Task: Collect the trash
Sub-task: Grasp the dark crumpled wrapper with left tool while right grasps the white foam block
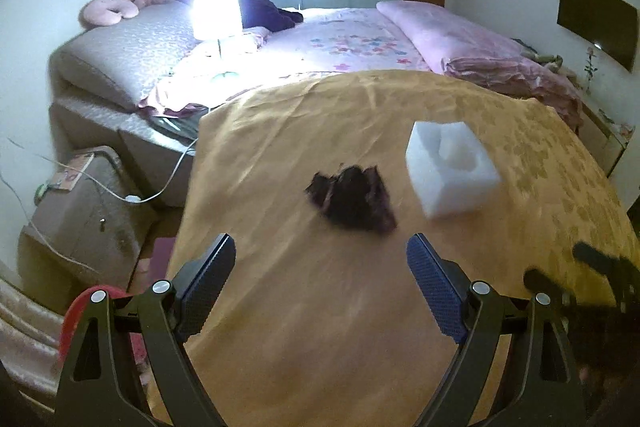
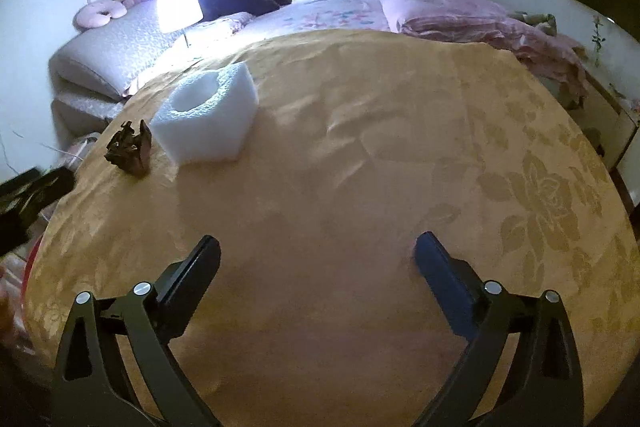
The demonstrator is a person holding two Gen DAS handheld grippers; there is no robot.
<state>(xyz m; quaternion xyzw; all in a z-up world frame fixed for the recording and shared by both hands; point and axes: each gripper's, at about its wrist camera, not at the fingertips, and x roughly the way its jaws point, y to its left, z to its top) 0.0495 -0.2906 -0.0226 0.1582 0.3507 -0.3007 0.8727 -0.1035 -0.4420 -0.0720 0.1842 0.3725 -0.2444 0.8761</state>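
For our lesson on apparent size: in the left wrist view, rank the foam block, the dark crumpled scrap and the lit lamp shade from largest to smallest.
1. foam block
2. dark crumpled scrap
3. lit lamp shade, though it stands farther away, so it only looks smallest.

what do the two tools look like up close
Both match: the left tool and right tool have black Y-shaped frames with cut-out openings, round silver pins at the joints, and flat rectangular fingers. The left's pads show a dark blue dotted texture. No cables or sleeves show.
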